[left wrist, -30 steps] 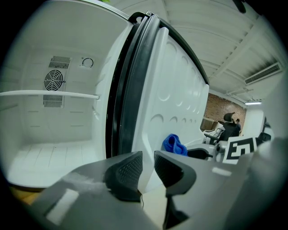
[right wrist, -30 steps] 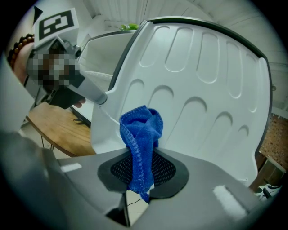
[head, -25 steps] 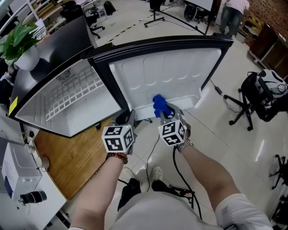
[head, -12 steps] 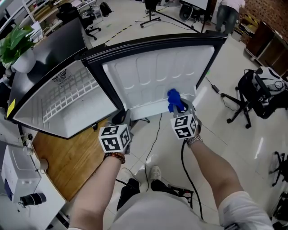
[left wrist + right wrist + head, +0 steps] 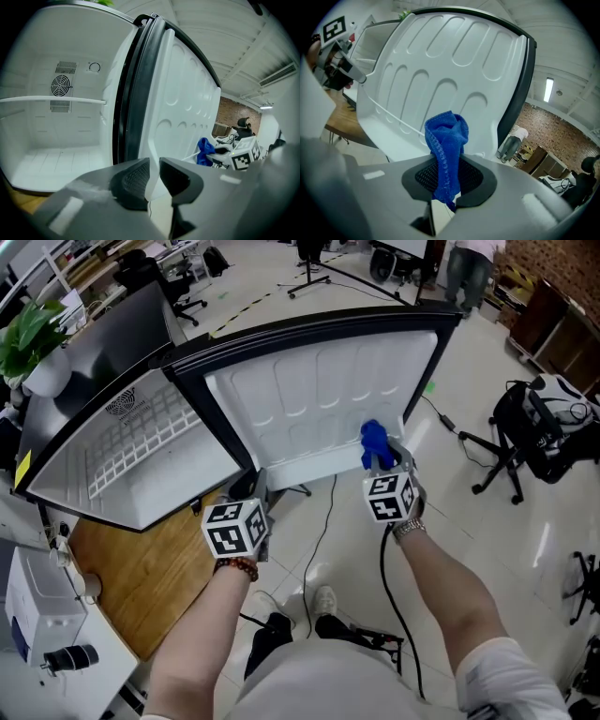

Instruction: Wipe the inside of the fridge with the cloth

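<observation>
The right claw (image 5: 448, 180) is clamped on the blue cloth (image 5: 446, 136), which stands up out of its tips against the white inner lining of the fridge door (image 5: 440, 65) just ahead. The left claw (image 5: 154, 176), off to its left at the door's lower corner, has just been closing to 1 slim gap, with the door's white edge showing in it.
</observation>
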A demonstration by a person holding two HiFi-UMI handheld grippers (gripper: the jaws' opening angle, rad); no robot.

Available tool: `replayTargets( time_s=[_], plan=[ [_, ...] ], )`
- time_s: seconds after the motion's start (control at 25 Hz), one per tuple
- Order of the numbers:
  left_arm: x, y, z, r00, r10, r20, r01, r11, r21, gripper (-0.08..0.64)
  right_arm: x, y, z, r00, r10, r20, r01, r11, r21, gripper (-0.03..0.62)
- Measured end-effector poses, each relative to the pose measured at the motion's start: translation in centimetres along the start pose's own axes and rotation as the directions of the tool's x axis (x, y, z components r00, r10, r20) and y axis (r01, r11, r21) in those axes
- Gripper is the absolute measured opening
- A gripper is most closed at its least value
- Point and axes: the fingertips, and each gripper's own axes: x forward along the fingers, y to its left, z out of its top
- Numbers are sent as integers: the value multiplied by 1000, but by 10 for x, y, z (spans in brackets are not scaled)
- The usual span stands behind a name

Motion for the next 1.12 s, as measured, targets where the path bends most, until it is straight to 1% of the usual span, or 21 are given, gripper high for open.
replayTargets(
  time_s=[0.24, 0.52, 0.64, 0.88, 0.92, 1.0, 1.08, 1.12],
  plan=[
    [-1, 0, 0, 1000, 5, -2, -5, 1000, -5, 71, -2, -11, -4, 999, -36, -23, 36, 999, 21, 71],
    [-4, -1, -2, 1000, 6, -2, -6, 1000, -11, 66, -7, -16, -4, 999, -38, -17, 38, 998, 43, 71],
    [-6, -3, -7, 1000, 0, -4, -1, 1000, -21, 63, -8, -19, -7, 999, -43, -19, 43, 998, 46, 71],
    [-13, -13, -21, 1000, -15, 1, 15, 1000, -17, 60, -14, -22, -6, 999, -40, -10, 41, 998, 56, 71],
    [-12, -17, -25, 1000, -26, -1, 26, 999, -28, 54, -16, -21, -5, 999, -37, -3, 37, 998, 58, 71],
    [-8, -25, -34, 998, -65, -10, 64, 995, -77, 54, -21, -19, -1, 1000, -26, 14, 25, 998, 60, 71],
    [-1, -35, -40, 993, -119, -12, 115, 982, -148, 58, -27, -16, 3, 999, -15, 34, 12, 998, 60, 71],
    [4, -40, -42, 989, -146, -10, 141, 972, -189, 68, -30, -16, 5, 999, -10, 45, 7, 998, 59, 71]
  ],
)
